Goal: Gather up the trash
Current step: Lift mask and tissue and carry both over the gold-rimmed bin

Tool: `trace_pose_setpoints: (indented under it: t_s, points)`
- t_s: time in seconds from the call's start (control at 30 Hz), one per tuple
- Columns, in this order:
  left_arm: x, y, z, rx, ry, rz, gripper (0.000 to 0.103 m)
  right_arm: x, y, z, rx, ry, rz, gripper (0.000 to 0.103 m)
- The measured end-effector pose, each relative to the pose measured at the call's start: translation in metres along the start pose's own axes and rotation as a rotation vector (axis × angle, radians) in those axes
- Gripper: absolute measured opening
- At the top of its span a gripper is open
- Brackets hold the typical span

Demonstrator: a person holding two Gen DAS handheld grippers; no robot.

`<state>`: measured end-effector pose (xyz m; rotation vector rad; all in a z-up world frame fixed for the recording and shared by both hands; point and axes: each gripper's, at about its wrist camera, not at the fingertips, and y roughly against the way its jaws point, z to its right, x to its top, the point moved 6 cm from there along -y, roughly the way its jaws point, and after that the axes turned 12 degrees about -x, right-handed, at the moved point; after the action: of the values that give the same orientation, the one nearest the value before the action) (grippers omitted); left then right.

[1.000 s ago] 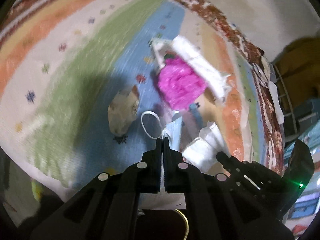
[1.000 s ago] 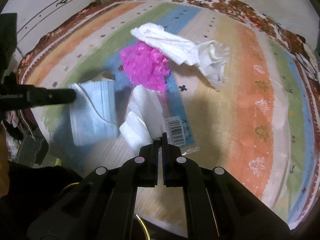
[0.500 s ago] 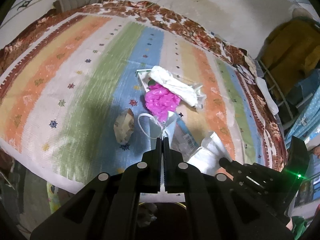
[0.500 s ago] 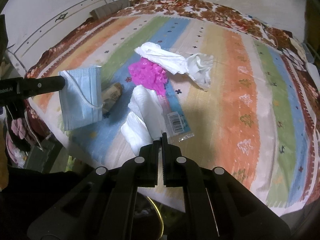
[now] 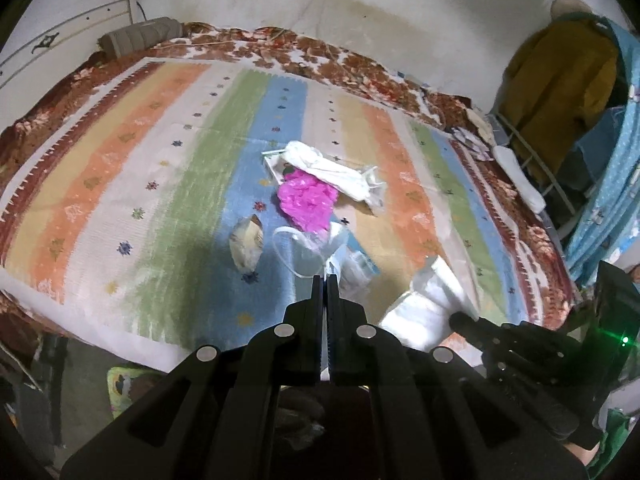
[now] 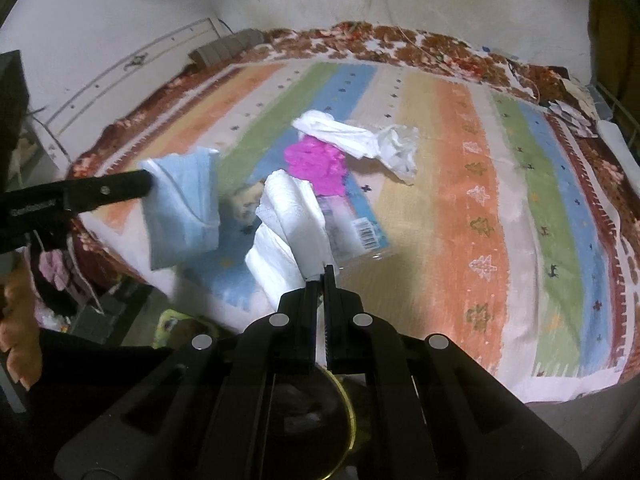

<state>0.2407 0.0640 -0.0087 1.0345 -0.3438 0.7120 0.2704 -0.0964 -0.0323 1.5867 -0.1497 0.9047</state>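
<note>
A lived-in bedroom in a home: a bed [image 5: 120, 168] spread with a striped, multicoloured blanket fills the room. Clothes [image 5: 556, 92] hang on a rack beside it, against stained white walls [image 5: 400, 28].

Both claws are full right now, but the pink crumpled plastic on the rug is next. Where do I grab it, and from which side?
Pinch a raised fold on the near, lower part of the pink crumpled plastic, coming steeply down from above on the side facing us. The white bag drapes over its far edge, so a grip there would likely snag that too. The crumpled ridges give thin claw fingers something to close on.
</note>
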Motion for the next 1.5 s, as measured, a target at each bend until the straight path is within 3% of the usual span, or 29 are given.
trace_pose_setpoints:
  t_s: [0.23,0.7,1.03,1.3,1.5]
  points:
    - [-0.021,0.016,0.010,-0.022,-0.026,0.006,0.001,-0.020,0.020,-0.010,-0.028,0.014,0.028,0.002]
    - [-0.071,0.040,0.044,0.079,-0.245,0.039,0.001,-0.072,0.047,-0.015,-0.015,-0.013,0.029,0.002]
    - [-0.109,0.040,0.047,0.059,-0.254,-0.006,0.001,-0.109,0.054,-0.027,0.010,-0.020,-0.004,0.002]
    - [-0.139,0.033,0.046,0.099,-0.267,-0.050,0.001,-0.138,0.051,-0.037,0.001,-0.003,-0.052,0.002]
    - [-0.164,0.020,0.042,0.110,-0.239,-0.117,0.001,-0.159,0.038,-0.041,0.003,-0.017,-0.135,0.002]
